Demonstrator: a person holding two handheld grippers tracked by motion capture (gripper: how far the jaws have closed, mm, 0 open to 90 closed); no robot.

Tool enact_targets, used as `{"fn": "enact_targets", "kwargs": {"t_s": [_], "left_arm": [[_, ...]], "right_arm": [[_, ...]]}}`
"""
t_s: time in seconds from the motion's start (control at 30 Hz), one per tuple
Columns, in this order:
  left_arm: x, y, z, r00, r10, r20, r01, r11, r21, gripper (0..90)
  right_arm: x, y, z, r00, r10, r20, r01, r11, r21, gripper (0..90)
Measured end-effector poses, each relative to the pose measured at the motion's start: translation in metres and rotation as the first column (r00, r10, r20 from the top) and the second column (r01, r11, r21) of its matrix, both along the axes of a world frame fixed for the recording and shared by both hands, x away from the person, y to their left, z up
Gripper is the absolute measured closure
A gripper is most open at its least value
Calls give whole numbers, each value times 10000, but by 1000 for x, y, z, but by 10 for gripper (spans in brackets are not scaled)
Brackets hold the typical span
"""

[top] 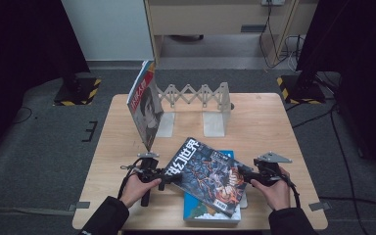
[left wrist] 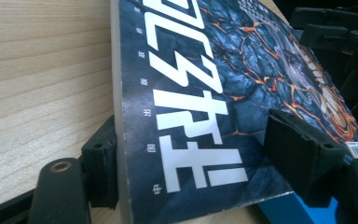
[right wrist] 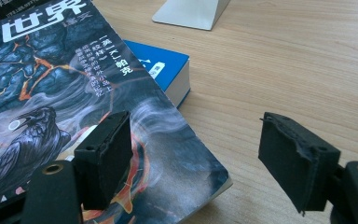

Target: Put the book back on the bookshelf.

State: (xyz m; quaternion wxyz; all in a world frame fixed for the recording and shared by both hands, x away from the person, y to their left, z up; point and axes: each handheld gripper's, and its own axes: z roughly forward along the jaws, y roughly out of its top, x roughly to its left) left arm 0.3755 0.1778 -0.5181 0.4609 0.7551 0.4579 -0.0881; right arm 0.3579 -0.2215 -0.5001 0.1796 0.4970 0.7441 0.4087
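A dark magazine (top: 208, 176) with a lava-and-raven cover lies askew on a blue book (top: 210, 211) near the table's front edge. My left gripper (top: 170, 179) is at its left edge. In the left gripper view the jaws (left wrist: 200, 158) straddle the magazine (left wrist: 205, 93), one pad (left wrist: 100, 163) against the spine edge and the other held just over the cover, not pressing. My right gripper (top: 247, 174) is at the magazine's right corner. Its jaws (right wrist: 200, 156) stand wide, one pad (right wrist: 105, 154) over the cover (right wrist: 51, 93), the other over bare table.
A second magazine (top: 144, 105) stands leaning against an expandable white bookend rack (top: 196, 98) at the back of the wooden table (top: 274, 127). The blue book (right wrist: 161, 63) pokes out from under the dark magazine. A bookend foot (right wrist: 191, 11) lies beyond it.
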Motion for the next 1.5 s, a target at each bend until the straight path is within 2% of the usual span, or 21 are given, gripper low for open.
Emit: {"fn": "enact_targets", "kwargs": {"t_s": [0.03,0.07,0.13,0.2,0.27,0.33,0.5,0.57,0.67,0.87,1.1,1.2,1.23,1.27,1.33,1.4,1.43,1.47,1.5], "left_arm": [[0,0,2,9999,-21,107,20,10000,86,252],[-1,2,6,9996,21,271,-25,9998,176,290],[-2,3,9,9995,84,318,-86,9999,65,346],[-3,7,20,9983,168,565,-145,9990,-418,394],[-4,7,26,9980,271,565,-218,9954,-937,400],[-3,6,29,9987,335,391,-282,9914,-1277,394],[6,2,23,9990,211,-397,-272,9868,-1596,407],[7,0,22,9988,196,-452,-263,9878,-1532,428],[9,-3,20,9989,205,-415,-245,9950,-963,504],[8,-1,30,9976,470,-512,-534,9900,-1309,597],[6,-4,41,9964,613,-580,-682,9899,-1241,653],[6,-3,53,9956,694,-634,-776,9873,-1387,683],[6,-3,53,9956,694,-634,-776,9873,-1387,691],[6,-1,61,9950,774,-628,-854,9870,-1363,701],[5,1,65,9951,809,-574,-882,9866,-1375,715],[5,8,77,9934,1043,-473,-1101,9837,-1424,731],[5,8,77,9934,1043,-473,-1101,9837,-1424,738],[5,11,80,9926,1131,-434,-1184,9819,-1476,738],[6,16,86,9902,1329,-438,-1383,9770,-1625,758]], "right_arm": [[0,0,0,10000,-2,-5,2,10000,10,257],[0,0,0,10000,-6,-3,6,10000,23,257],[0,0,0,10000,-5,3,5,10000,-3,259],[0,0,-1,10000,-26,2,26,10000,-45,260],[0,-1,-1,10000,-58,4,58,10000,-45,260],[0,-1,-1,10000,-90,-12,90,10000,-26,263],[0,-1,-1,10000,-80,4,80,10000,-37,266],[0,-1,-1,9999,-102,-10,102,9999,-3,266],[0,-1,-1,10000,-97,-7,97,10000,-4,265],[1,-2,-1,9999,-93,-40,93,10000,19,256],[1,-3,0,9999,-132,-65,133,9999,94,248],[2,-5,0,9999,-82,-58,82,9999,58,247],[1,-5,0,9999,-142,-77,143,9999,85,248],[2,-5,0,9999,-165,-50,166,9998,62,248],[2,-7,0,9999,-135,-43,135,9999,11,248],[2,-10,1,9996,-274,-77,275,9996,95,248],[2,-11,1,9995,-324,-35,325,9994,89,248],[2,-11,1,9995,-324,-35,325,9994,89,248],[2,-15,1,9991,-417,-23,417,9991,124,246]]}}
